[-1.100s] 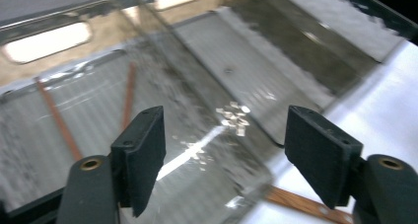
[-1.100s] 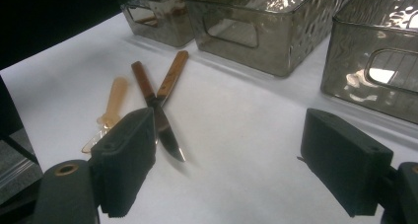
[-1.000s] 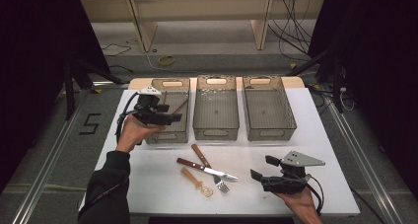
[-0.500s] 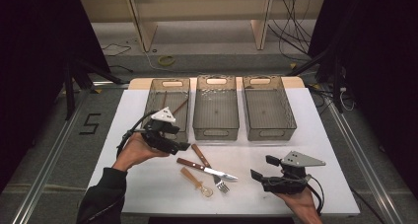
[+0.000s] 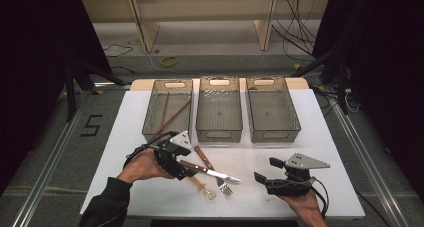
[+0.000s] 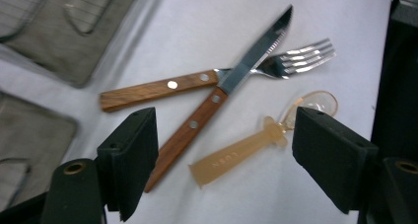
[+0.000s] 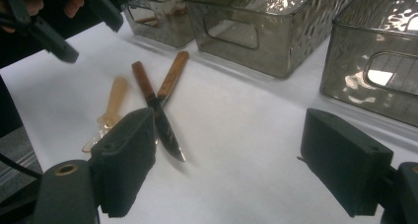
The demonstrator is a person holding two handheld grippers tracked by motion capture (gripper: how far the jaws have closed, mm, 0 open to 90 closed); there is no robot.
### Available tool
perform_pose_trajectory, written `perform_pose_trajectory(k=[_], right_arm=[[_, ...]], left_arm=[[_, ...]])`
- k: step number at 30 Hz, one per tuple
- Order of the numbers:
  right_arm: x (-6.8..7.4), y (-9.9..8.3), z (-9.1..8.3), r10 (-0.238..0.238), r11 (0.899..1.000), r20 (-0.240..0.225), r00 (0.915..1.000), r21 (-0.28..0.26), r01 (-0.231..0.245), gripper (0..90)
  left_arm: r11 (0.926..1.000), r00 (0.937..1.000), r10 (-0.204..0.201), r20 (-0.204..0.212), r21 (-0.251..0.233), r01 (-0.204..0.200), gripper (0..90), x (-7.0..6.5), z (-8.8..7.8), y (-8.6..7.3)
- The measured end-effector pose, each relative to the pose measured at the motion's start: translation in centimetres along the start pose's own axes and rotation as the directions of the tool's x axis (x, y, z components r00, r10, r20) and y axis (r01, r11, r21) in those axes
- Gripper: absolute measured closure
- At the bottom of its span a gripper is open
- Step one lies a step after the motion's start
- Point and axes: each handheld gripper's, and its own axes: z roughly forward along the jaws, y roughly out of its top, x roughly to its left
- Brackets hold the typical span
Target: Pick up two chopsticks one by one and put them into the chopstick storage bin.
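Note:
On the white table lie a wooden-handled knife (image 5: 212,172) (image 6: 217,93) crossed over a wooden-handled fork (image 5: 204,158) (image 6: 162,88), and beside them a translucent amber spoon (image 5: 202,188) (image 6: 241,152). My left gripper (image 5: 184,166) (image 6: 226,132) hovers open just above the handle ends, with the knife handle and spoon handle between its jaws. My right gripper (image 5: 265,170) (image 7: 226,135) stands open low over the table to the right, empty, facing the knife (image 7: 157,115), fork handle (image 7: 172,76) and spoon (image 7: 113,100).
Three smoky clear bins stand in a row behind the cutlery: the left bin (image 5: 150,129) holds chopsticks (image 5: 170,112), the middle bin (image 5: 219,132) and right bin (image 5: 274,133) look empty. Bare white table (image 5: 325,152) spreads on both sides.
My left gripper has come back from above the left bin down to the cutlery near the table's front. The right gripper has stayed still.

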Motion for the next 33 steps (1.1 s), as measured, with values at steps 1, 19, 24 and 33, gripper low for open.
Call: perform_pose_trajectory(k=[1, 19, 24, 33], right_arm=[[0.0, 0.0, 0.0, -0.001, 1.0, 0.0, 1.0, -0.001, 0.001, 22.1], [0.0, 0.0, 0.1, 0.0, 1.0, -0.004, 1.0, 0.003, 0.0, 22.1], [0.1, 0.0, 0.1, 0.001, 1.0, -0.005, 1.0, 0.005, -0.001, 22.1], [0.0, 0.0, 0.1, 0.001, 1.0, -0.007, 1.0, 0.007, -0.001, 22.2]], left_arm=[[0.9998, 0.9999, 0.014, 0.003, 0.015, -0.014, 24.9, -0.2, 0.2, 0.0], [0.9694, 0.9803, 0.182, 0.076, 0.153, -0.192, 25.9, -1.5, 3.3, -0.3], [0.959, 0.9743, 0.209, 0.085, 0.177, -0.221, 30.6, -1.3, 3.8, -0.4], [0.9509, 0.9706, 0.22, 0.098, 0.201, -0.236, 37.0, -1.0, 4.8, -0.6]])
